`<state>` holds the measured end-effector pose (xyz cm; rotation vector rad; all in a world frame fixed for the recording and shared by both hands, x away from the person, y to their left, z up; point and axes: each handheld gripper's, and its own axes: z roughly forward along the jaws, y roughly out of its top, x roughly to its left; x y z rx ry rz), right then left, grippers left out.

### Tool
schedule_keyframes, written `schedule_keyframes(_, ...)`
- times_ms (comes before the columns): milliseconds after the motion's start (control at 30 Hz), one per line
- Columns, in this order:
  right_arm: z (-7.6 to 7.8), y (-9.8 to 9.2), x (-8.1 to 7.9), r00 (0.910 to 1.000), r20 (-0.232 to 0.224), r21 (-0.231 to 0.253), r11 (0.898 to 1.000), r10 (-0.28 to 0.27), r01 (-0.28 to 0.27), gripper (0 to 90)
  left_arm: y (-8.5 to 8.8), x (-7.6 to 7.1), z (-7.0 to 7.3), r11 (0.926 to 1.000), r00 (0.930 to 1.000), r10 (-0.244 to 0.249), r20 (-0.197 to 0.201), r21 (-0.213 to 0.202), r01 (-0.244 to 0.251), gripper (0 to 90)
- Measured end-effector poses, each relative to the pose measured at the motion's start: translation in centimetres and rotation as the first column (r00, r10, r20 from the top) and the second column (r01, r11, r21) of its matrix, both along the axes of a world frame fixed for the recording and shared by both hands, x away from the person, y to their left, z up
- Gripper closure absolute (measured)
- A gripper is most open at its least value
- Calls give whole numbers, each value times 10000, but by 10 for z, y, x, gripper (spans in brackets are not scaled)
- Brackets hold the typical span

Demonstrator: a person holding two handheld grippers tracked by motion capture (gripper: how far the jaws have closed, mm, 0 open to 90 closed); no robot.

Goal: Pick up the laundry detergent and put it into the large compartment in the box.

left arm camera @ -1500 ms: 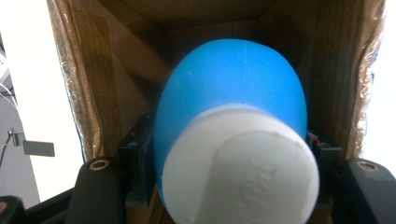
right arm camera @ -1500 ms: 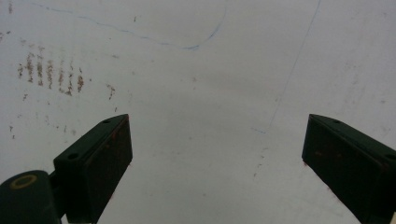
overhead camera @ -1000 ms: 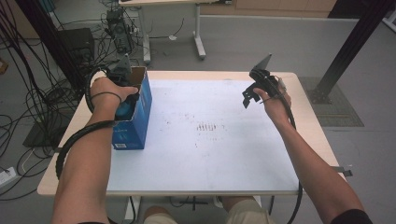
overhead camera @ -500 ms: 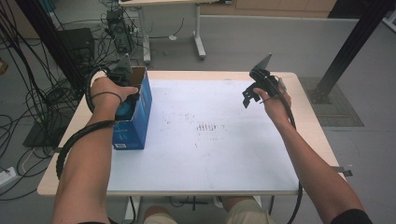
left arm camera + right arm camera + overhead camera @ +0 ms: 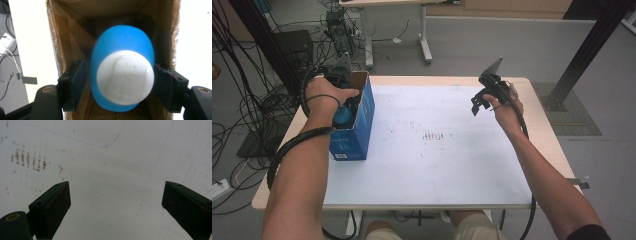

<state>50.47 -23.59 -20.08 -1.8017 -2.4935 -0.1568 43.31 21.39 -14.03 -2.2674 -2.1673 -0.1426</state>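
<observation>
1. Near the left edge of the worktop (image 5: 437, 170), toward its far corner, stands an open-topped blue box (image 5: 357, 127) with brown cardboard inner walls; a white label with small dark print sits low on its near face, too small to read.
2. Left claw (image 5: 122, 87): lowered into the box's open top, its two black jaws pressed against opposite sides of a blue bottle (image 5: 122, 57), gripping it. The bottle's white cap (image 5: 125, 77) faces the camera; a raised rectangular mark on the cap carries embossing that cannot be read.
3. In the high view the left hand (image 5: 329, 95) covers the box's opening, and a patch of the blue bottle shows just below the hand, inside the box.
4. Right claw (image 5: 116, 205): jaws spread wide with nothing between them, held above the bare white surface. In the high view the right hand (image 5: 504, 107) holds it over the far right part of the worktop, well apart from the box.
5. Worktop surface: white with a pale wooden rim; a cluster of short reddish-brown marks (image 5: 432, 136) lies near the centre, and faint blue pen lines (image 5: 105, 143) show in the right gripper view. No legible writing.
6. Floor beyond the left edge: black cables (image 5: 242, 90) and dark equipment.
</observation>
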Motion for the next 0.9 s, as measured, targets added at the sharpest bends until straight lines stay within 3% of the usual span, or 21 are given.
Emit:
schedule_keyframes(233,1,-1,-1,10000,30,4,10000,4,-4,83,-3,-4,11,10000,9999,-73,132,26,73,285)
schedule_keyframes(400,1,-2,-1,10000,25,19,10000,2,-2,83,-1,-10,29,9998,9996,-191,223,40,190,261)
schedule_keyframes(633,0,-1,1,10000,-49,20,10000,5,-5,83,-4,-15,57,9925,9914,-1222,470,55,1221,218)
schedule_keyframes(667,-1,-2,2,10000,-63,71,10000,-51,51,83,-7,-16,66,9857,9837,-1686,631,158,1679,216)
schedule_keyframes(700,-1,-2,2,10000,-63,71,10000,-51,51,83,-7,-16,66,9857,9837,-1686,631,158,1679,213)
schedule_keyframes(767,1,-1,3,9999,-97,43,10000,-46,46,83,-15,-16,78,9699,9665,-2431,819,322,2413,205)
schedule_keyframes(800,1,-1,3,9999,-97,43,10000,-46,46,83,-15,-16,78,9699,9665,-2431,819,322,2413,202)
schedule_keyframes(833,1,-1,4,9999,-103,60,10000,-57,58,83,-19,-16,81,9639,9597,-2659,909,376,2635,197)
schedule_keyframes(867,2,-1,4,9999,-72,66,10000,-72,73,83,-26,-15,88,9487,9437,-3159,983,478,3125,195)
schedule_keyframes(900,2,-1,4,10000,-63,65,10000,-68,68,83,-30,-14,91,9375,9322,-3477,1010,544,3438,195)
